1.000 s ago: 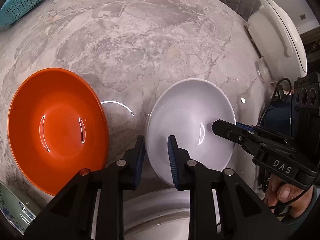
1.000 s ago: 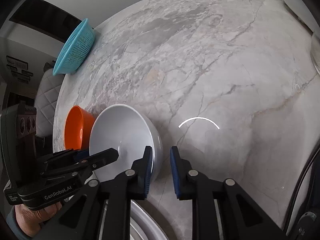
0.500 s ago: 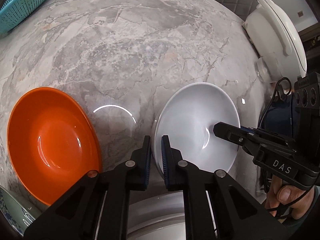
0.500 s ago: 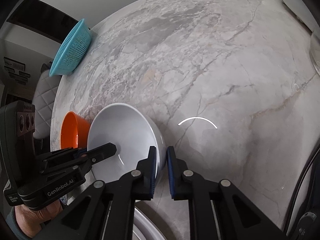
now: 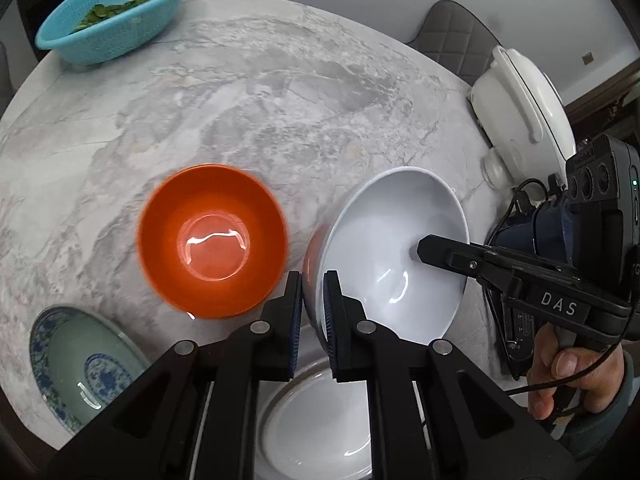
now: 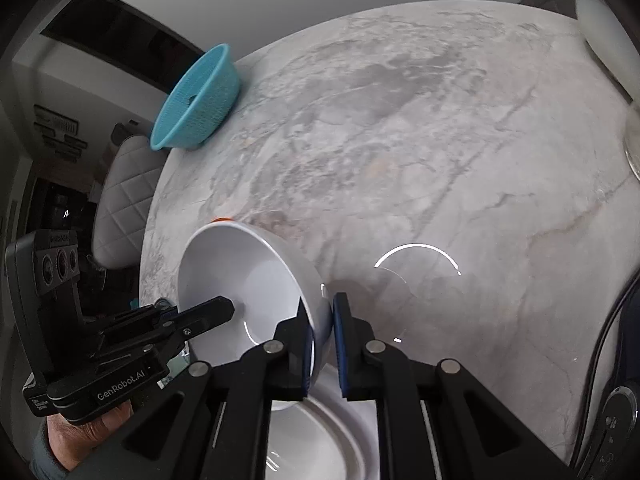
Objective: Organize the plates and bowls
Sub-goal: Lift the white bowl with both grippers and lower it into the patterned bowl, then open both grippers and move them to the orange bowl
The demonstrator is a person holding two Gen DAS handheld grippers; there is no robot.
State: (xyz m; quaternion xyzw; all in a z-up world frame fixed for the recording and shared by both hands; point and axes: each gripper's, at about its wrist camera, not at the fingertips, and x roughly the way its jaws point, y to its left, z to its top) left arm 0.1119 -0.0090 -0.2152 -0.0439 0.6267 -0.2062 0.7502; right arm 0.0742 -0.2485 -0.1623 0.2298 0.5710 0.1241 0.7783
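Observation:
A white bowl is held in the air above the marble table, gripped on opposite rims. My left gripper is shut on its near-left rim; my right gripper is shut on its other rim. The bowl also shows in the right wrist view, tilted. An orange bowl sits upright on the table to the left. A white plate lies below the held bowl at the near edge. A blue-patterned green dish lies at the near left.
A turquoise basket with greens stands at the far left of the table. A white lidded cooker and a small glass lid stand at the far right. Padded chairs stand around the table.
Both grippers closed on the white bowl's rims and lifted it off the table. The view has risen, so the orange bowl and the plate below look farther away.

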